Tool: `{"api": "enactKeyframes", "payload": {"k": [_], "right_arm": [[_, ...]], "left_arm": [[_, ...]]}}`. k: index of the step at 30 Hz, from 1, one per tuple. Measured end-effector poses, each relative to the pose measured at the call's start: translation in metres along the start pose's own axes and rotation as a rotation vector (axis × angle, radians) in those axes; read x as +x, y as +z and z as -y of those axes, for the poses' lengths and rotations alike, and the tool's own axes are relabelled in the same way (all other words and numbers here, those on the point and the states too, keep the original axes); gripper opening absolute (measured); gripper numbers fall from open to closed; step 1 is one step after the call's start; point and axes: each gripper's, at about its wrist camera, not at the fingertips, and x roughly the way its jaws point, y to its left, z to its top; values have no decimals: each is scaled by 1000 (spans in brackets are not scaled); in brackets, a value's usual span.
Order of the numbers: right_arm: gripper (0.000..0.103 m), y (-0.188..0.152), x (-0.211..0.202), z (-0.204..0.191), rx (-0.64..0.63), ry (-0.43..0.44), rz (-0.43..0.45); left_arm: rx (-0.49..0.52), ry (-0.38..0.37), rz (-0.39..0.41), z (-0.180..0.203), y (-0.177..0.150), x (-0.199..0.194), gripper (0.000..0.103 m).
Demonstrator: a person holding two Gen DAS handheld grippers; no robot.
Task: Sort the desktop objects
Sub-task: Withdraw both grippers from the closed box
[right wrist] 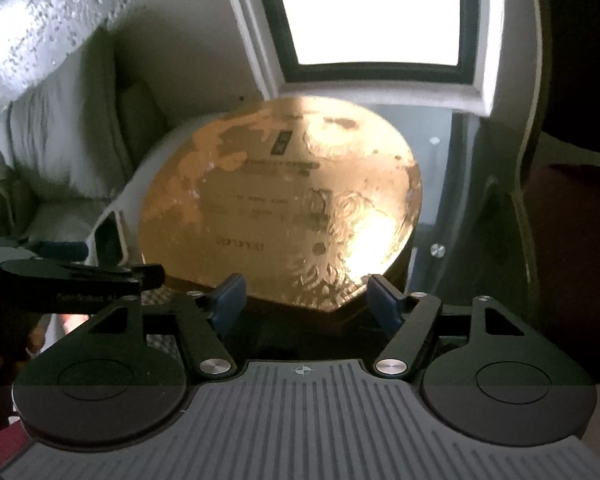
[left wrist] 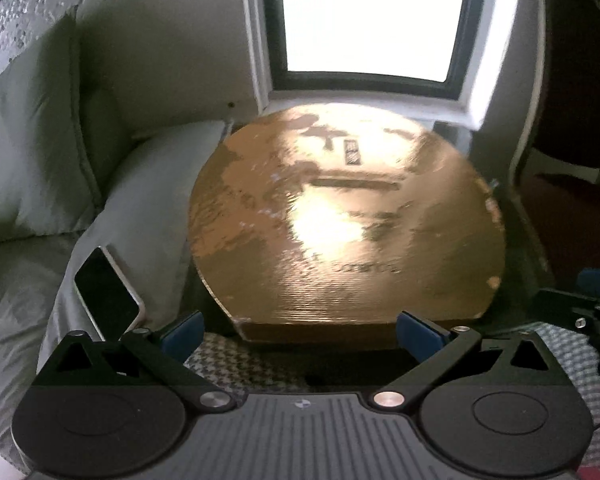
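Left to right. White pillow [left wrist: 32, 136] and bedding at far left. Smartphone [left wrist: 107, 288] lies dark-screen-up on the pillow edge, just left of and beyond the left gripper [left wrist: 300, 330], long axis running diagonally away toward upper left.

Centre: round gold board [left wrist: 348, 216], worn and glossy, on a glass table [right wrist: 440, 184] under the window [left wrist: 364, 16]. Small dark label [left wrist: 352, 152] near its far side; nothing else readable on it, both views blurred. Dark red chair [left wrist: 572, 120] at right.

Left gripper: jaws spread wide, nothing between, board's near edge straight ahead. Right gripper [right wrist: 304, 300]: jaws parted, empty, pads flanking the board's near rim without pressing it.

The left gripper is nearer the phone; the phone sits off its left finger [left wrist: 182, 332], so a grab probably needs a swing left and a roll to close across the narrow width. No other loose item is visible on the board; the sorting target is unclear.
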Motion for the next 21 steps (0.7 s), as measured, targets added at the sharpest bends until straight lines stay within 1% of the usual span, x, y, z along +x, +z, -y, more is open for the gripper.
{"api": "enactKeyframes", "payload": {"k": [3,6,9,12,17,21], "right_arm": [[74,-1,-13,0,3,-1,19],[74,-2,-27,0,3,-2,37],[83,-4,-43,3,-4,-22,60],[84,-6,-53,6,-20,-50,62],[84,-8,-55,12,-12,-69,46],[86,-9,-53,14,-9,-73,33]], "left_arm": [[1,-13,13,9,-3,-11,102],[2,-48,26,20,-9,-18,102],[15,-73,24,33,-16,-21,102],[31,-91,4,42,-21,-18,102],[42,-91,3,50,-23,-18,102],[41,-90,-5,53,-23,-17,102]]}}
